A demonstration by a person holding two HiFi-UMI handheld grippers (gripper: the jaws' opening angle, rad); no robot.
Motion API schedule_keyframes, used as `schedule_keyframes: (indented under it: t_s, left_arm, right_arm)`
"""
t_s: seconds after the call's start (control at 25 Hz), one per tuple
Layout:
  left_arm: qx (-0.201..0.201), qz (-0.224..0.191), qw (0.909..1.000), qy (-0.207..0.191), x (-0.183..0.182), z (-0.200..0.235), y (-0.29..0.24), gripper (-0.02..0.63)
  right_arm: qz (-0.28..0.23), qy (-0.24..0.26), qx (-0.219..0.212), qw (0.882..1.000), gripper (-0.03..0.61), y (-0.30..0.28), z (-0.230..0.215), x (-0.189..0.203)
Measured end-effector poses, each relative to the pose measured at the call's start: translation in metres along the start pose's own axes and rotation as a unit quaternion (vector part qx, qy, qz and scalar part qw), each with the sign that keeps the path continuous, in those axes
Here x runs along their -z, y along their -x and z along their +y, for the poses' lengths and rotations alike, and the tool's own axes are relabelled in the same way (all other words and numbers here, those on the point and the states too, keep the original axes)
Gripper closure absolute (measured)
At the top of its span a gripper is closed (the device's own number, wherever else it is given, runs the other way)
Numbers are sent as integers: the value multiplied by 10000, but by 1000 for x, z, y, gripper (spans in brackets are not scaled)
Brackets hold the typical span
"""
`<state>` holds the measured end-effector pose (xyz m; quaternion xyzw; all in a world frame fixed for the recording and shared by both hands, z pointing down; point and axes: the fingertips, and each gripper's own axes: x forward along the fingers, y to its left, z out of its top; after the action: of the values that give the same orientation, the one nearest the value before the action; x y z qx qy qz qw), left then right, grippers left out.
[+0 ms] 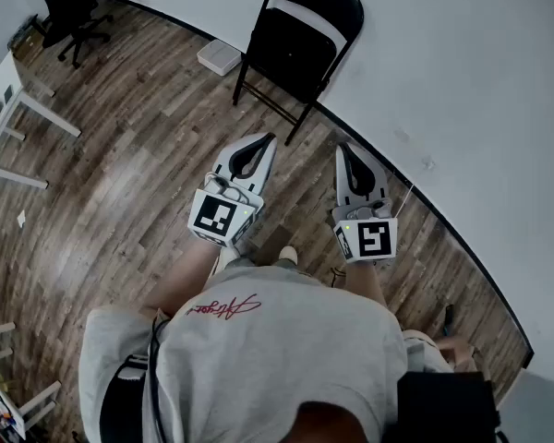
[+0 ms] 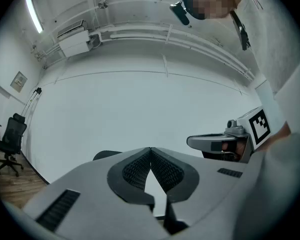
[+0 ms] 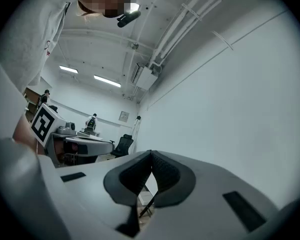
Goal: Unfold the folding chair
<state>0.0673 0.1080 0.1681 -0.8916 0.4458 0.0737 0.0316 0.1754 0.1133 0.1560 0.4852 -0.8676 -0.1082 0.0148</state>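
The black folding chair [image 1: 300,40] stands folded against the white wall at the top of the head view. A rounded dark part of it [image 2: 106,155] shows past the jaws in the left gripper view. My left gripper [image 1: 268,138] and right gripper [image 1: 342,148] are held side by side in front of me, both pointing toward the chair and well short of it. The left gripper [image 2: 150,149] is shut with nothing between its pads. The right gripper [image 3: 151,153] is likewise shut and empty, and thin chair legs [image 3: 146,207] show below its jaws.
A small white box [image 1: 219,57] lies on the wood floor by the wall, left of the chair. A black office chair [image 1: 72,7] stands at the far left, with a white table [image 1: 9,109] nearer. The white wall [image 1: 462,81] runs diagonally behind the chair.
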Motion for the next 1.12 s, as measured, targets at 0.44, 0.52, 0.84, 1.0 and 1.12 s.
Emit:
schedule_keyframes:
  t_s: [0.44,0.52,0.84,1.0,1.12]
  left_arm:
    - [20,-18,10000,23,-2,-1,-4,598]
    - [21,-13,10000,40,-1,-2,-3,598]
    - [26,4,10000,75,3,-13,-13,598]
    - [-74,-5,9999,116,4,-25,-34,598]
    - [-203,-97,9997,70,8,-31,-50,598]
  right_arm:
    - [-7,-17,-25,10000,561,-4,0,-1]
    - [-8,-13,-12,10000,561,-3,0,0]
    - [23,143,250,9996,560,6,-19,4]
    - [2,207,181,9996,560,9,-43,6]
    - [43,239,-23,9997,560,8,-60,10]
